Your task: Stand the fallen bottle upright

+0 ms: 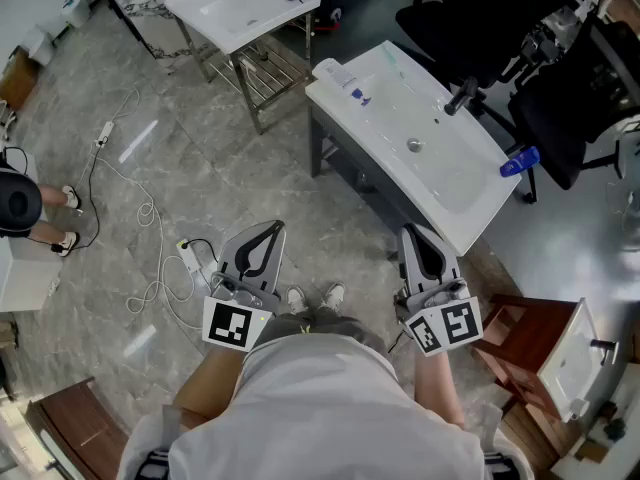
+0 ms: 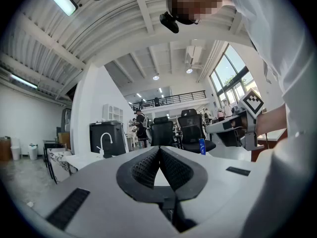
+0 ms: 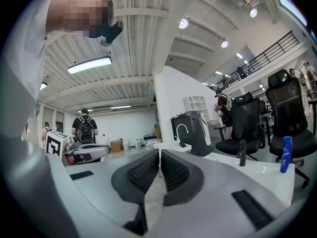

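**Both grippers shut and empty, blue bottle upright on the sink top**

The person holds both grippers level and close to the body, over the grey floor [image 1: 230, 168]. The left gripper [image 1: 268, 230] has its jaws pressed together at the tips, with nothing between them. The right gripper [image 1: 415, 232] is closed just as tightly and is also empty.

Farther off and to the right stands a long white sink top [image 1: 455, 213] with a black tap [image 1: 460, 96] at its far side. The blue bottle [image 1: 519, 161] is at the right edge of this top, well apart from both grippers. In the right gripper view the bottle [image 3: 286, 154] stands upright, to the right of the tap [image 3: 241, 153]. The left gripper view also shows it upright.

A second white sink table [image 1: 235, 3] stands far left. Black office chairs [image 1: 470, 18] are behind the sink top, and a white cable [image 1: 150, 218] trails across the floor at left.
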A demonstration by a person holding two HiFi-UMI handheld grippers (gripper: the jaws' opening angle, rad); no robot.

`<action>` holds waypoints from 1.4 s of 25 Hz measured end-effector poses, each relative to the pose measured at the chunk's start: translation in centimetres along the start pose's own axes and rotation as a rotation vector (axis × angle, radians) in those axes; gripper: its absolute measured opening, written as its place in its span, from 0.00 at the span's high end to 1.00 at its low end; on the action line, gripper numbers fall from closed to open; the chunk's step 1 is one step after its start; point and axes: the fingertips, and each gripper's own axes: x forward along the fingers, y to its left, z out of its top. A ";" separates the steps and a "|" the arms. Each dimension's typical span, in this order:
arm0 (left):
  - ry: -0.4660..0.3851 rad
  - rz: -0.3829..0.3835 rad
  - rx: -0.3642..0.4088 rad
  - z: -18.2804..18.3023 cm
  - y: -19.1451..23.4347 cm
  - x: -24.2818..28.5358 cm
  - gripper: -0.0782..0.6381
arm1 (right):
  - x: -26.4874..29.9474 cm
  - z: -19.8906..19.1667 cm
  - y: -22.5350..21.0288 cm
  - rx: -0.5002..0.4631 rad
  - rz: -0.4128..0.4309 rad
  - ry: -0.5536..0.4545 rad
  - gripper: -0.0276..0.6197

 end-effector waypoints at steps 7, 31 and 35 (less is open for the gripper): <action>0.007 0.007 -0.008 -0.6 1.4 -0.7 0.87 | 1.0 -0.2 1.2 0.007 0.000 -0.005 0.89; 0.027 -0.017 -0.057 -4.8 6.5 0.9 0.87 | 6.4 -2.4 0.5 0.070 -0.058 -0.002 0.89; 0.019 0.004 -0.054 -4.8 8.2 5.2 0.87 | 10.4 -2.0 -2.8 0.082 -0.040 -0.012 0.89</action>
